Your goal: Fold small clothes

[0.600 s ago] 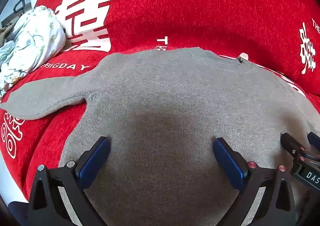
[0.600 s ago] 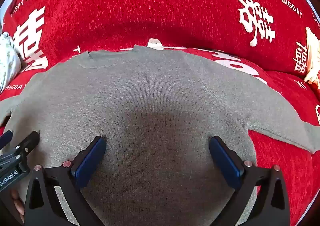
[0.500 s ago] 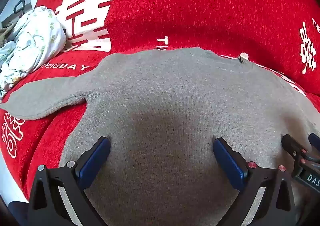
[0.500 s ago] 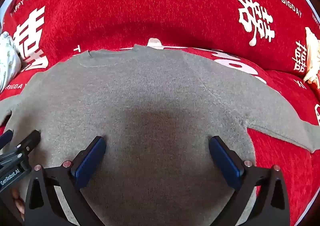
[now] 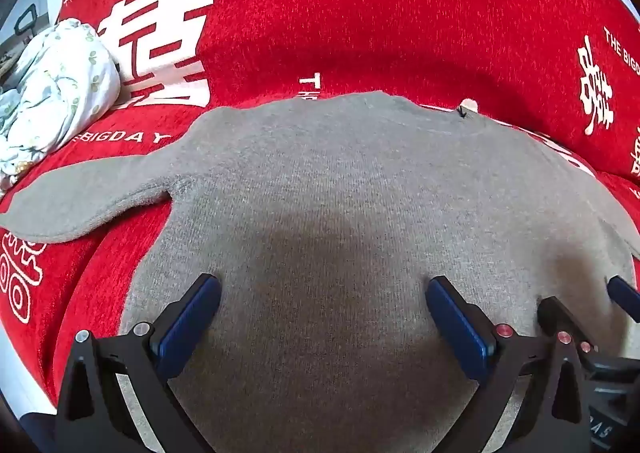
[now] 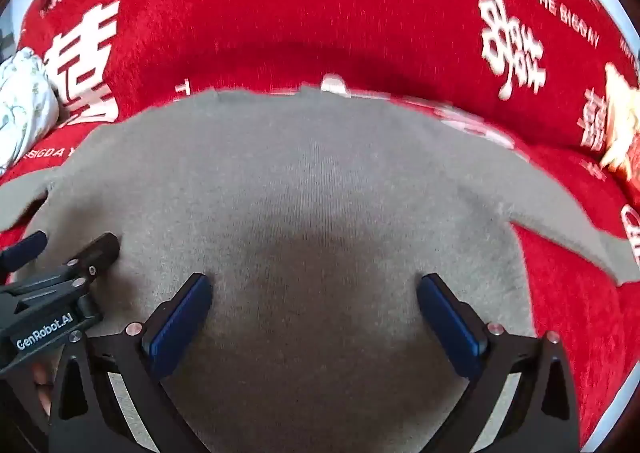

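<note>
One grey sweater [image 5: 340, 213] lies flat on a red blanket [image 5: 340, 13], both sleeves spread outward.
Left gripper [image 5: 322, 307] and right gripper [image 6: 314, 303] hover side by side over its lower body, jaws wide apart, holding nothing. One bundle of pale printed cloth [image 5: 52, 93] sits far left; red blanket shows beyond both sleeves.
</note>
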A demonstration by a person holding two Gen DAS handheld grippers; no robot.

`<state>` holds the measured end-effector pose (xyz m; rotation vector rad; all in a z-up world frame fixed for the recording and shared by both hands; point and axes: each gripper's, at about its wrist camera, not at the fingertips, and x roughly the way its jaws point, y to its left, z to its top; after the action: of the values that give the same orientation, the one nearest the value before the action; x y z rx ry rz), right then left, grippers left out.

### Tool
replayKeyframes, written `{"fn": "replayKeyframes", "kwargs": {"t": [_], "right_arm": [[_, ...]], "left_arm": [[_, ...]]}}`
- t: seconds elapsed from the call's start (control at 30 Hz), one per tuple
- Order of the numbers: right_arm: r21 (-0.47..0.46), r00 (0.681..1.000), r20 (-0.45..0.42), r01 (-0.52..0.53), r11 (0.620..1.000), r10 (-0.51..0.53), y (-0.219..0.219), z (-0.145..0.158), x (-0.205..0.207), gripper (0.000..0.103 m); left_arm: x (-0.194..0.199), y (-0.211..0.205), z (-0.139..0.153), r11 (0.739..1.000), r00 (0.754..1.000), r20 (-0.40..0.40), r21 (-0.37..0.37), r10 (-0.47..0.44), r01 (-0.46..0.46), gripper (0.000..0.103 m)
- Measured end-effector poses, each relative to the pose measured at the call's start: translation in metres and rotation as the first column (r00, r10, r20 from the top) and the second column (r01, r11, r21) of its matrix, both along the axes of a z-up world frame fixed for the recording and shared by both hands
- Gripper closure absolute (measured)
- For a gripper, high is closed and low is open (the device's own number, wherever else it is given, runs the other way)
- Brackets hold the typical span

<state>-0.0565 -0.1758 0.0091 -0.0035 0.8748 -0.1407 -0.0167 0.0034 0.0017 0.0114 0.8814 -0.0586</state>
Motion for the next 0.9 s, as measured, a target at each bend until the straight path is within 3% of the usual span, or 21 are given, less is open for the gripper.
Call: {"fn": "replayKeyframes", "kwargs": {"t": [0.9], "right_arm": [[0.047,1.0,0.002,0.005,0.999,-0.005,-0.0042,-0.0027,0.0001,0.0]], "left_arm": [[-0.0011,0.0029,-0.0001,1.0,1.0,0.003,-0.005,0.007,-0.007,0.0]]}}
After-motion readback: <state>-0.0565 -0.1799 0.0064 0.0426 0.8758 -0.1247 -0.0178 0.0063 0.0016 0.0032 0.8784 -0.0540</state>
